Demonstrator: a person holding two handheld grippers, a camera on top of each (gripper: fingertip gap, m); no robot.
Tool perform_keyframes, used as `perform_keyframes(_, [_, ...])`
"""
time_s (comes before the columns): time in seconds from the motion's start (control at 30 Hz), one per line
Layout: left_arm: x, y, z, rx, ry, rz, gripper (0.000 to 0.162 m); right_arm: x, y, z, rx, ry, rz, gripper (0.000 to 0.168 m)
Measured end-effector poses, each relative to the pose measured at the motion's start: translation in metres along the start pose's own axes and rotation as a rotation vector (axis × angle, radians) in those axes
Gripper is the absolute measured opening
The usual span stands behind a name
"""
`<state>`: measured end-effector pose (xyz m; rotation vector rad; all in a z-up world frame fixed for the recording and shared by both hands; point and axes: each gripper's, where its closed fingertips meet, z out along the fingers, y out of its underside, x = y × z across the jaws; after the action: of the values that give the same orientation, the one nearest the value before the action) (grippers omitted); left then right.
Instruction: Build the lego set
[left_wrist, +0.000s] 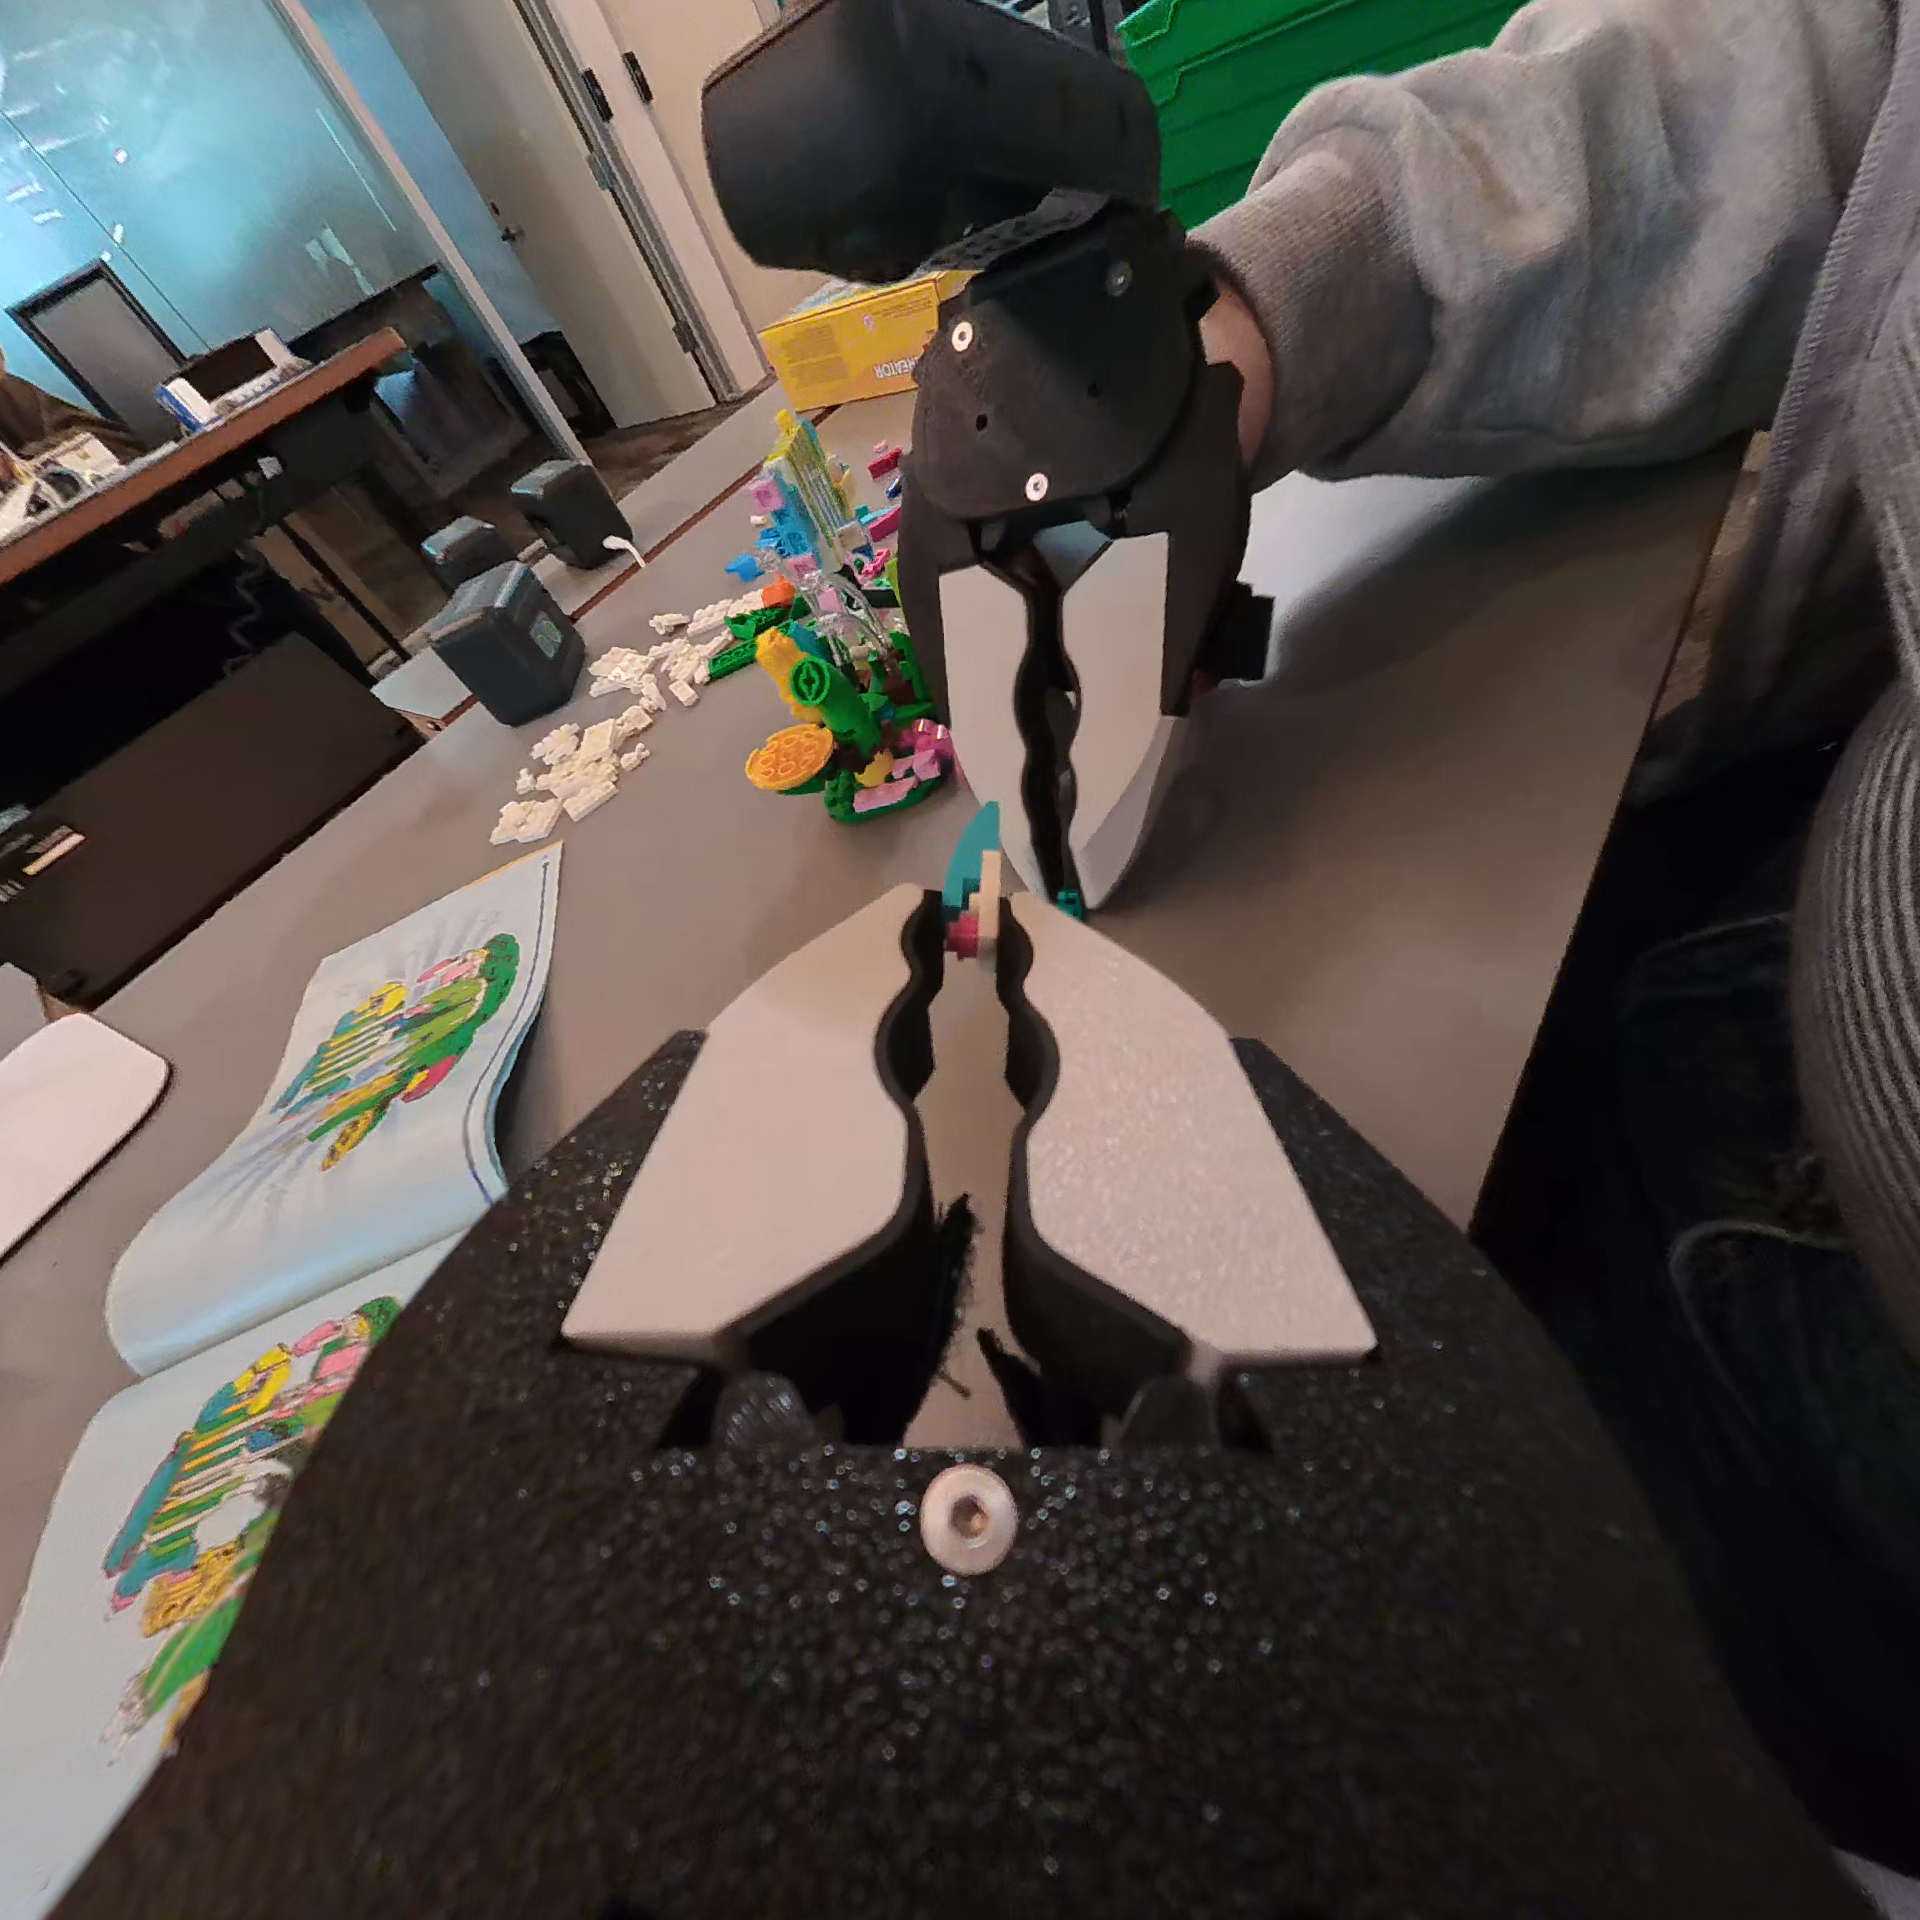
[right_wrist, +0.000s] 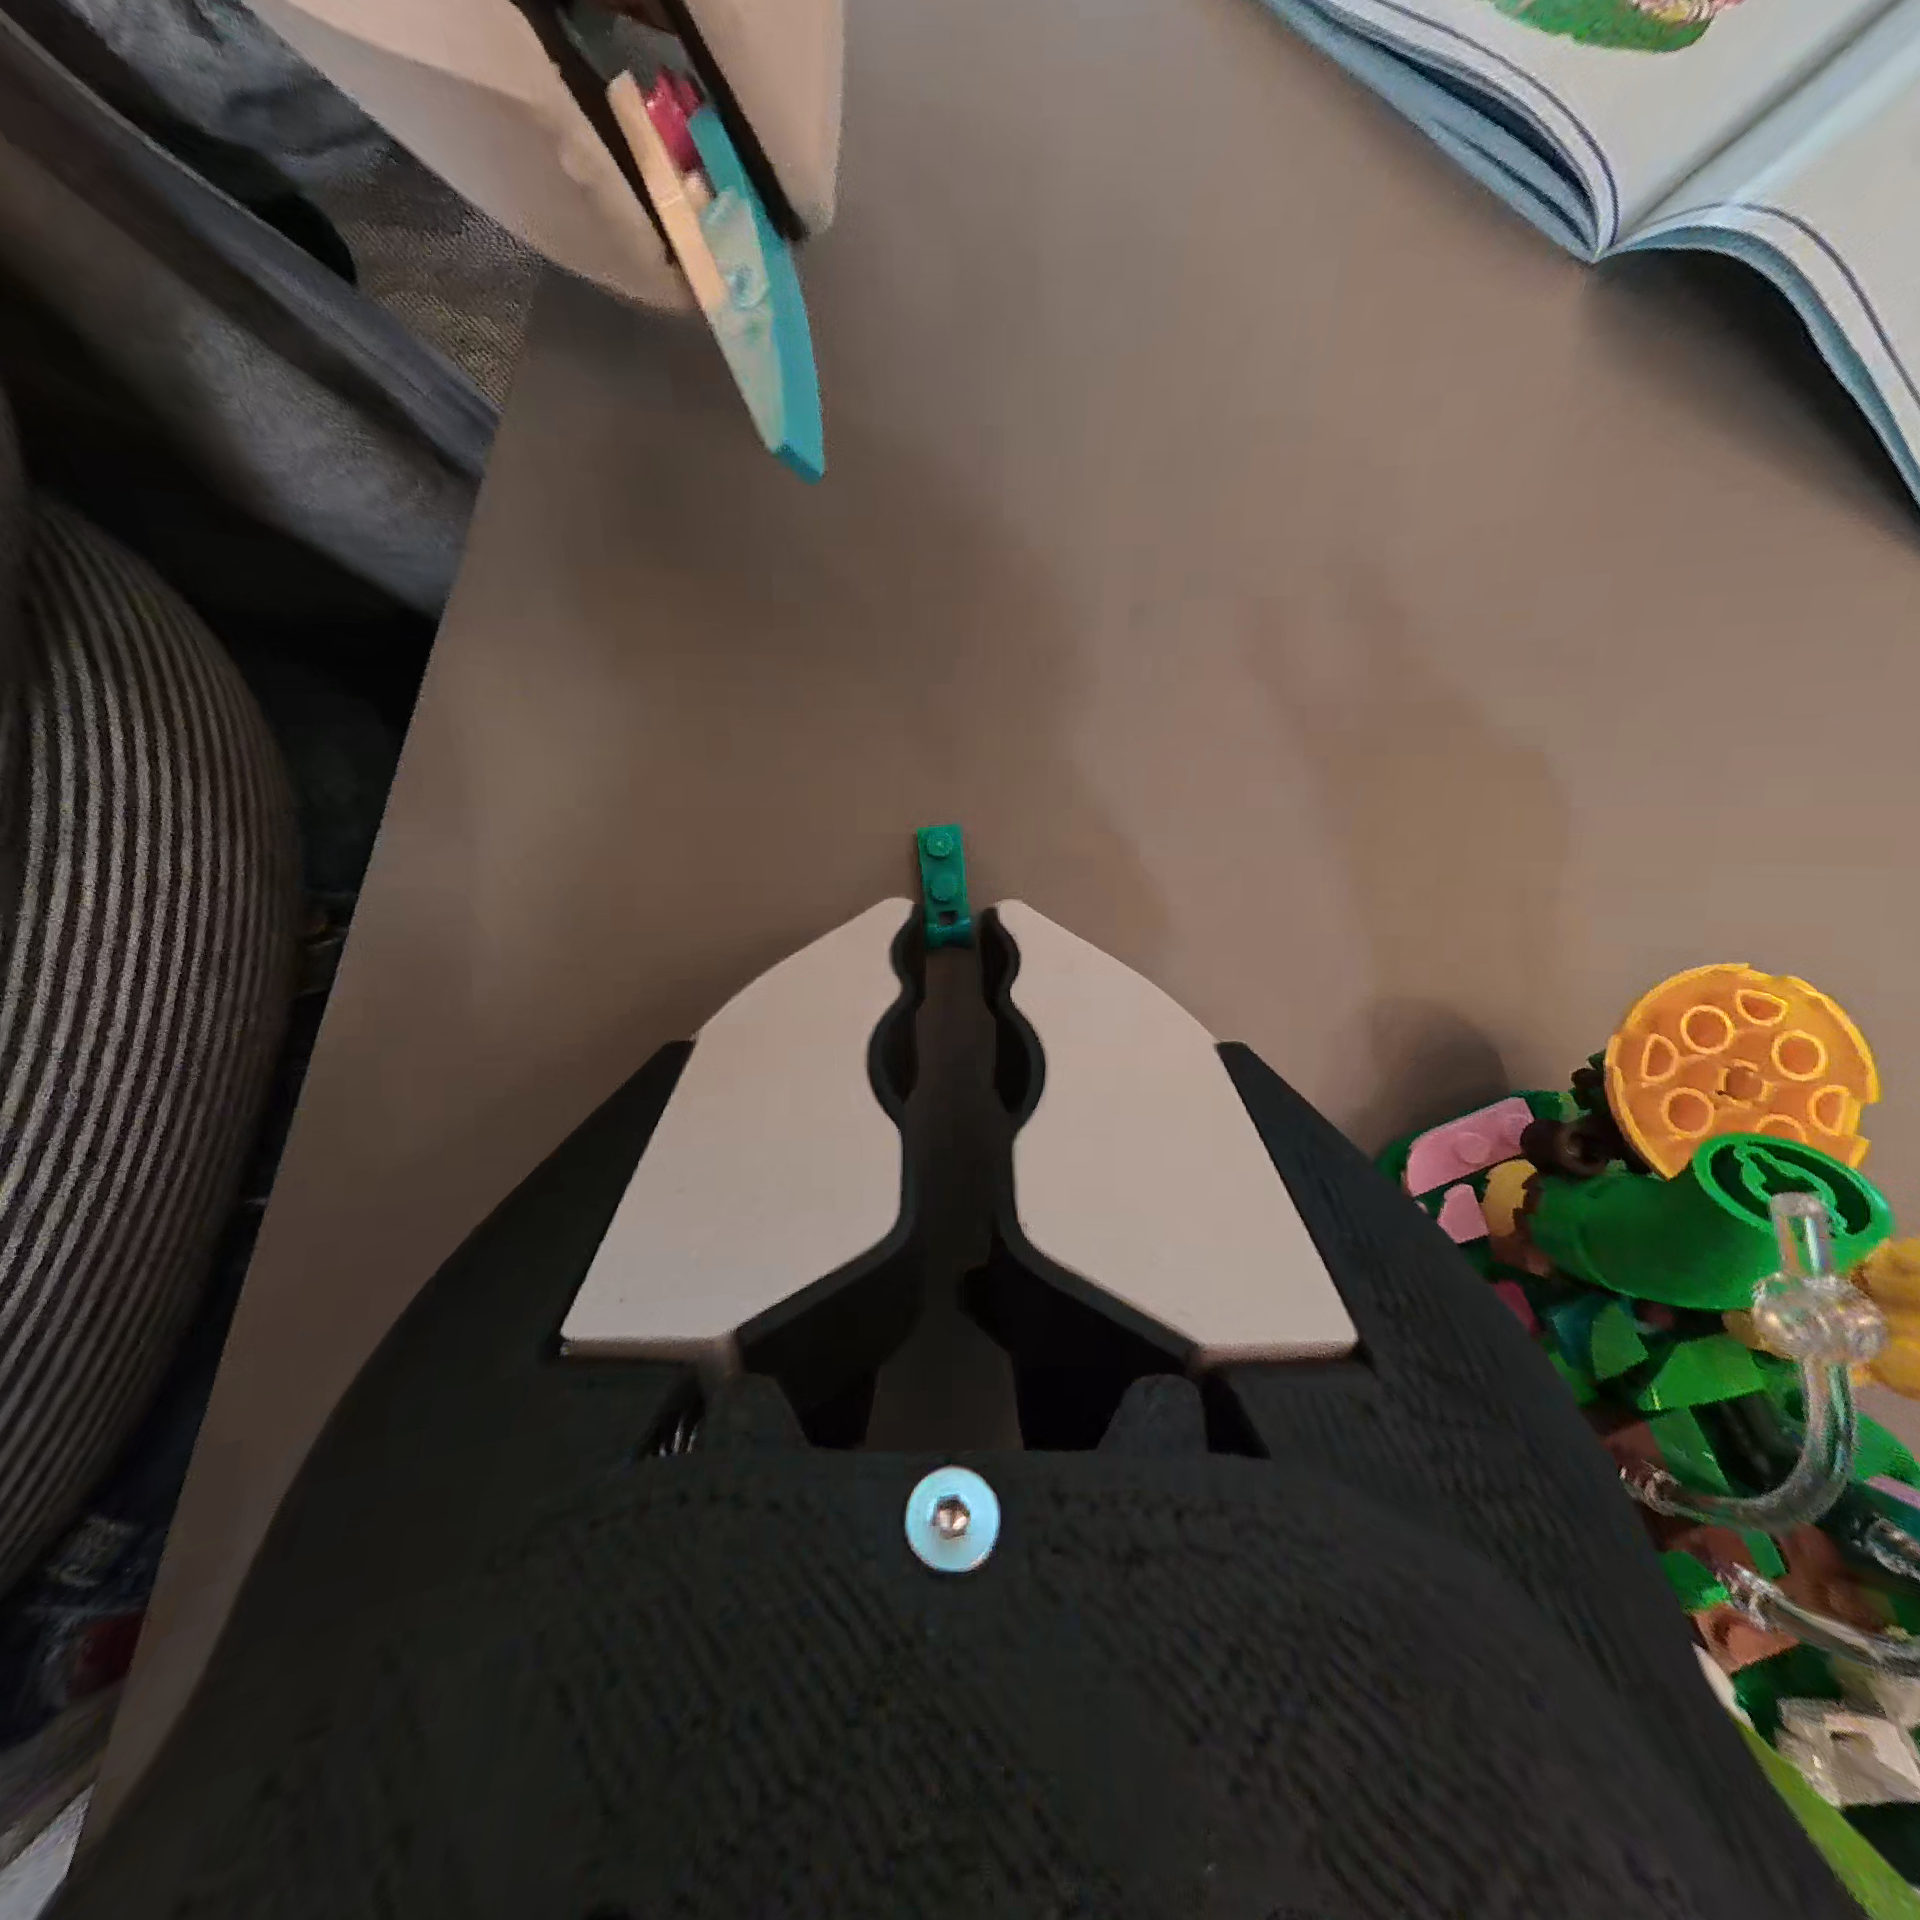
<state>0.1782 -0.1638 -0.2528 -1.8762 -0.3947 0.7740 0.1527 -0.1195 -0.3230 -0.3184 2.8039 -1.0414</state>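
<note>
My left gripper (left_wrist: 975, 930) is shut on a small lego assembly (left_wrist: 977, 883) of teal, tan and magenta pieces, held above the grey table (left_wrist: 1351, 883). The assembly also shows in the right wrist view (right_wrist: 748, 291), with its teal blade pointing out. My right gripper (right_wrist: 951, 920) is shut on a small dark green plate (right_wrist: 941, 883) with its tips down at the table. In the left wrist view the right gripper (left_wrist: 1060, 894) stands just beyond the assembly, fingertips on the table.
A green and pink lego build with an orange disc (left_wrist: 831, 717) (right_wrist: 1745, 1070) stands beyond the grippers. Loose white bricks (left_wrist: 592, 748), an open instruction booklet (left_wrist: 395, 1049) (right_wrist: 1662, 135), a yellow box (left_wrist: 852, 343) and a person's grey sleeve (left_wrist: 1507, 260) are around. One gripper's finger ends stand about 9 cm off the other's.
</note>
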Motion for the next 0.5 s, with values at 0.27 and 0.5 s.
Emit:
perform_keyframes(0.27, [0.003,0.013,0.006,-0.101,0.114,-0.302,0.009,-0.009,0.0,-0.006,-0.02,-0.075,0.166,0.006])
perform_keyframes(0.5, [0.007,0.019,0.015,-0.149,0.167,-0.41,0.009,-0.007,-0.025,-0.018,0.126,0.076,-0.025,0.015])
